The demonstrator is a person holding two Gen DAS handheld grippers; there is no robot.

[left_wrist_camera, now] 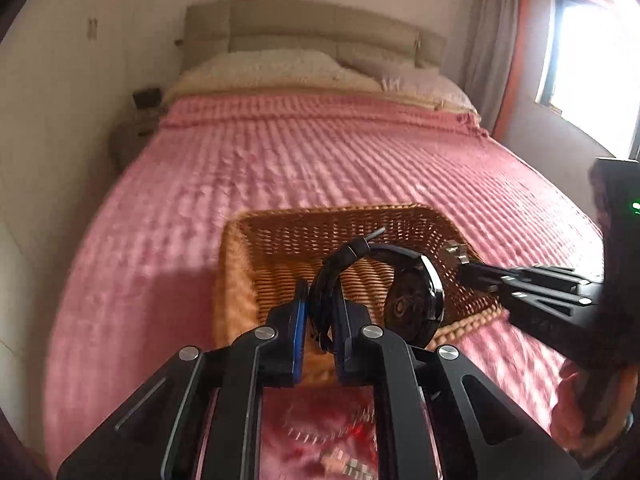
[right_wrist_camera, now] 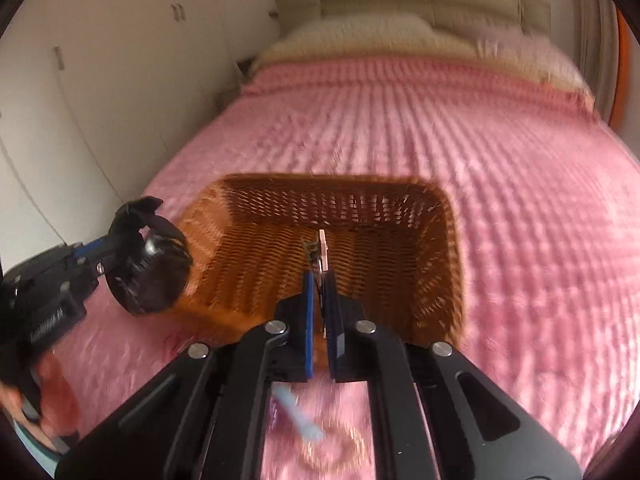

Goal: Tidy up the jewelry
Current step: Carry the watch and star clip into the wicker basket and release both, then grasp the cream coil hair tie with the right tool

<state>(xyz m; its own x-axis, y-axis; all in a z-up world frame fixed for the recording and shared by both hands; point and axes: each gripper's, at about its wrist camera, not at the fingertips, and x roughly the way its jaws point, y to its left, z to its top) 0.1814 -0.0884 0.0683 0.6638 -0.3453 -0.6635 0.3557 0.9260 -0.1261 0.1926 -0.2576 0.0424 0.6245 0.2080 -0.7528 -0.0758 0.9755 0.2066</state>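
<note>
Left gripper (left_wrist_camera: 320, 320) clamped on wristwatch (left_wrist_camera: 412, 304), right gripper (right_wrist_camera: 319, 300) pinching small flat clip (right_wrist_camera: 320, 252), both poised above wicker basket (right_wrist_camera: 400, 200).

Your left gripper (left_wrist_camera: 320, 320) shows matt black frame parts with bright metal screw heads and smooth blue pads on its fingers (left_wrist_camera: 299, 332); the watch (left_wrist_camera: 412, 300) it pinches has a glossy dark face, a shiny metal rim and a matt black strap; the basket (right_wrist_camera: 424, 216) at frame centre is rough brown wicker; the blanket (right_wrist_camera: 480, 152) under it is soft, ribbed pink cloth; the headboard (left_wrist_camera: 312, 24) at the top looks padded beige fabric.
</note>
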